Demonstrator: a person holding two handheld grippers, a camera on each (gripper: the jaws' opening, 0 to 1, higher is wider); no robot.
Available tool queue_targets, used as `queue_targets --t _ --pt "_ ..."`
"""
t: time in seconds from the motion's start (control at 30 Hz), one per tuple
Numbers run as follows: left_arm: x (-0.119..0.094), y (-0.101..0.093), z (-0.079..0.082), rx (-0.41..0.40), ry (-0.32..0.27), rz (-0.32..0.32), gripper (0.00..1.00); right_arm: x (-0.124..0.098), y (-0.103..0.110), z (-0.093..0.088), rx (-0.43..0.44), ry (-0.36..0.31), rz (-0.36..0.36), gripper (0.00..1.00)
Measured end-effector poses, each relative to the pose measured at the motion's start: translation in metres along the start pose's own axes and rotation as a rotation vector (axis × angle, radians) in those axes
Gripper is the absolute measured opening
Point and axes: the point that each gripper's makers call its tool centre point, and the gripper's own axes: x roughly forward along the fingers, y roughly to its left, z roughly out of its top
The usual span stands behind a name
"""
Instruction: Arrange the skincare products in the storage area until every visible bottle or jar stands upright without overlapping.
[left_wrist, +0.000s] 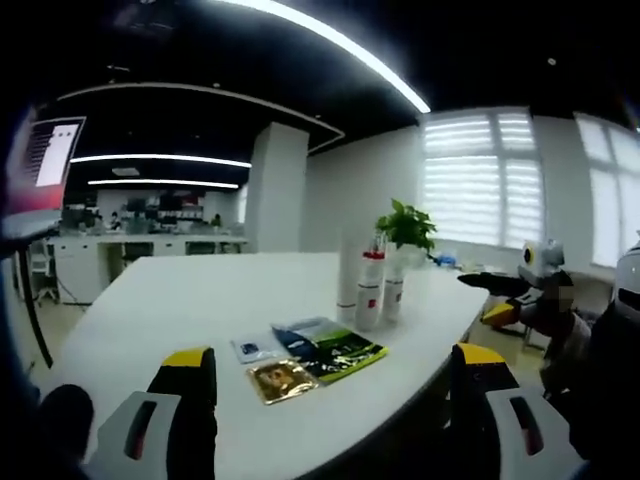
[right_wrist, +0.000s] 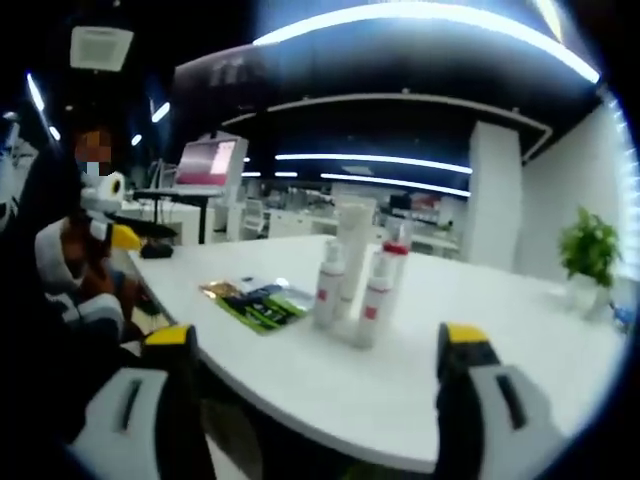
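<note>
Bottles (right_wrist: 355, 285) being seen standing upright, well ahead of right gripper (right_wrist: 320, 345); left gripper (left_wrist: 335, 365) farther. Both being held wide open, empty.

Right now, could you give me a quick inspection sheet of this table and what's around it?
Surface: white table, mostly bare.
Job's things: bottles with red bands, grouped upright, close together.
Clutter: flat sachets lying beside them; potted plant behind.
Grippers: left gripper and right gripper with jaws apart, holding nothing, short of the table edge.
Cables: nothing seen.
Surroundings: open office, monitor, blinds on windows, seated person.
</note>
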Motion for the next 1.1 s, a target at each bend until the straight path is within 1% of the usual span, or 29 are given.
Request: queue_targets --t 0.17,0.33,0.53,0.7,0.77,0.9,1.0,1.1 --pt "0.000 -0.001 0.003 0.007 -0.004 -0.001 0.99 0.000 0.002 0.002 -0.007 0.000 0.005 1.00" --pt "-0.002 0.002 0.002 0.006 -0.002 0.007 0.99 -0.001 0.000 0.003 -0.013 0.005 -0.003 1.00" --pt "-0.004 0.004 -0.002 0.007 0.017 0.028 0.99 -0.005 -0.002 0.003 -0.017 0.006 -0.014 1.00" --pt "-0.005 0.004 -0.004 0.002 0.025 0.036 0.99 -0.009 -0.007 -0.001 -0.017 0.020 -0.031 1.00" --pt "-0.006 0.006 -0.006 0.001 0.038 0.052 0.99 -0.011 -0.010 -0.003 -0.029 0.026 -0.045 1.00" --pt "-0.007 0.008 -0.009 -0.010 0.052 0.060 0.99 -0.014 -0.011 -0.005 -0.037 0.034 -0.050 1.00" --pt "-0.006 0.004 -0.008 -0.023 0.055 0.049 0.99 -0.015 -0.012 -0.008 -0.034 0.039 -0.052 1.00" --pt "-0.007 -0.003 -0.005 -0.008 0.053 0.041 0.99 -0.017 -0.014 -0.009 -0.042 0.049 -0.054 1.00"
